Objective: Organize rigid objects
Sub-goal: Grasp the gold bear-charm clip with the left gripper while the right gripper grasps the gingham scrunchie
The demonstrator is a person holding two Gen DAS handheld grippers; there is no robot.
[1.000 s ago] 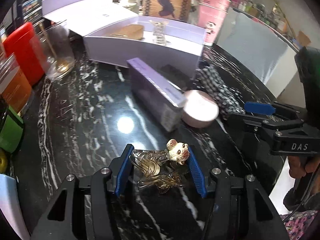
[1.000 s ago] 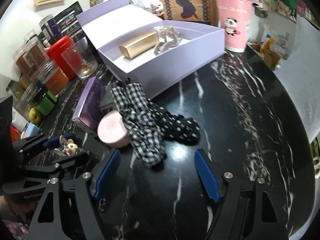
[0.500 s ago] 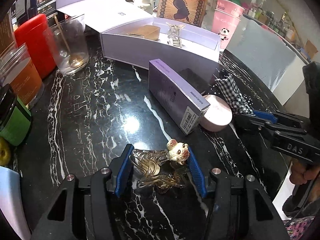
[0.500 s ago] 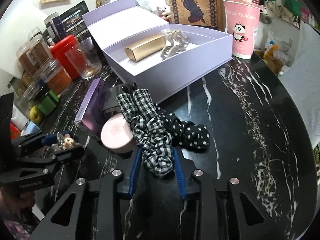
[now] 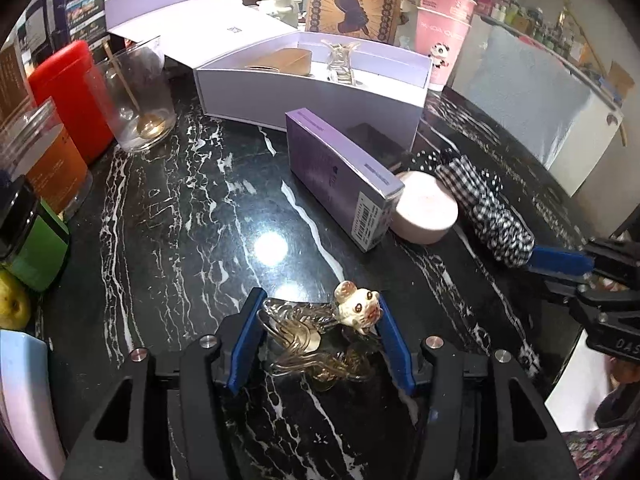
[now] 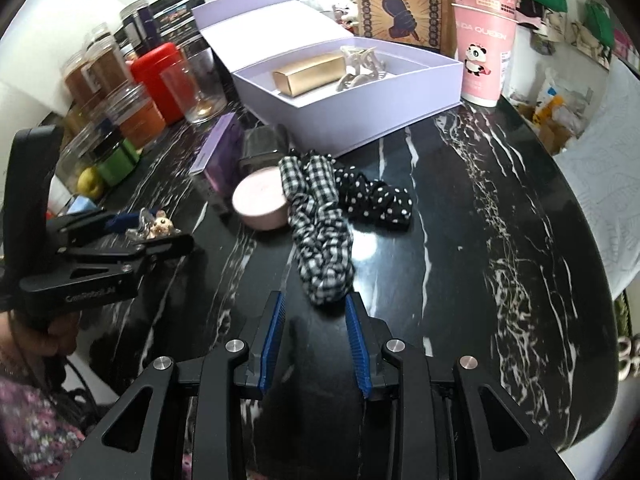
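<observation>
Left gripper [image 5: 320, 336]: jaws clamped on a clear amber hair claw clip [image 5: 308, 332] with a small cream animal-head charm at its top; both blue pads press its sides. Clip is held off the black marble table [image 5: 192, 216], near the table's front edge. Same clip also shows in the right wrist view, pinched in the left gripper [image 6: 154, 230] at the far left.

Right gripper [image 6: 314, 336]: jaws narrowed but not touching; the near end of the checked scrunchie [image 6: 320, 236] lies just between the fingertips. Whether the pads actually press the cloth I cannot tell (gap still visible below the fabric).

Layout on the table:
- lavender box [image 5: 316, 92], lid open, at the back centre; inside it a gold bar-shaped box [image 6: 308, 74] and a pale claw clip [image 6: 362, 66], side by side
- purple carton [image 5: 340, 176] lying on its long side in front of the lavender box
- round pink tin [image 5: 426, 208] touching the carton's barcode end
- checked scrunchie draped against the tin; a black dotted scrunchie [image 6: 376, 200] lies beside it, touching
- glass tumbler [image 5: 140, 100] with a gold spoon in it, left of the lavender box; red canister [image 5: 70, 92] just beside the tumbler
- pink paper cups [image 6: 482, 52] stacked at the lavender box's right rear corner
</observation>
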